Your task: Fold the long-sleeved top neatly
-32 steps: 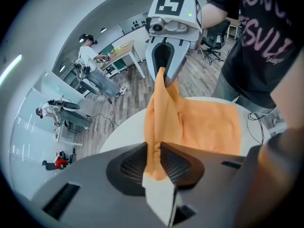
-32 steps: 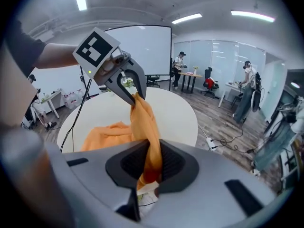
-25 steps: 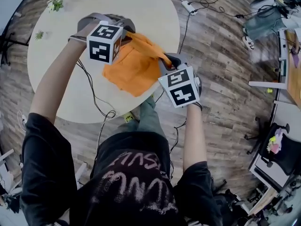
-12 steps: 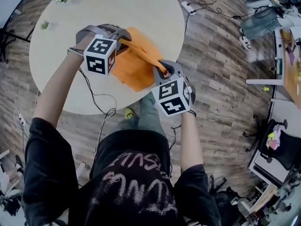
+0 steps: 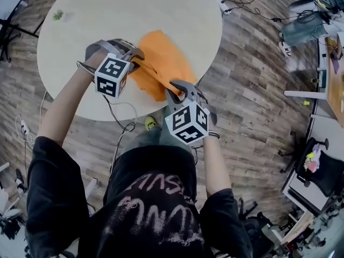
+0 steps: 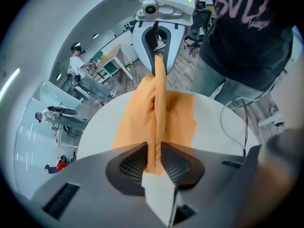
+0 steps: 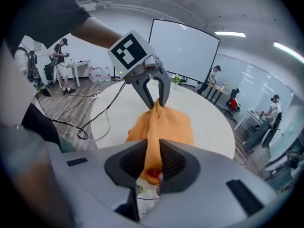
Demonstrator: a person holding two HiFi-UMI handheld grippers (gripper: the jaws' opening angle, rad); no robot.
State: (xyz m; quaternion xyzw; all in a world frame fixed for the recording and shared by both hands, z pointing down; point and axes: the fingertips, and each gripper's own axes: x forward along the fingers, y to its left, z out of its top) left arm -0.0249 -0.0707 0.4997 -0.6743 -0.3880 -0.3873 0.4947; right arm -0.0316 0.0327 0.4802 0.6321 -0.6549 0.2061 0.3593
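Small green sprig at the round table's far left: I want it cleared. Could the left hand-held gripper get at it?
Probably not yet: the left hand-held gripper is shut on the orange fabric top and must let go first. Only bare tabletop lies toward the small green sprig.

A plain orange long-sleeved fabric top (image 5: 164,58) is seen, with no print on it. At one end of it a small red spot (image 7: 152,175) is noticed, perhaps a label. The round smooth table (image 5: 107,15) is coloured an even pale cream. The wooden plank floor (image 5: 252,90) is streaked in grey and brown. A black cotton T-shirt (image 5: 156,198) with pink lettering is worn by the person. A thin black cable (image 5: 110,105) is seen against the cream surface.
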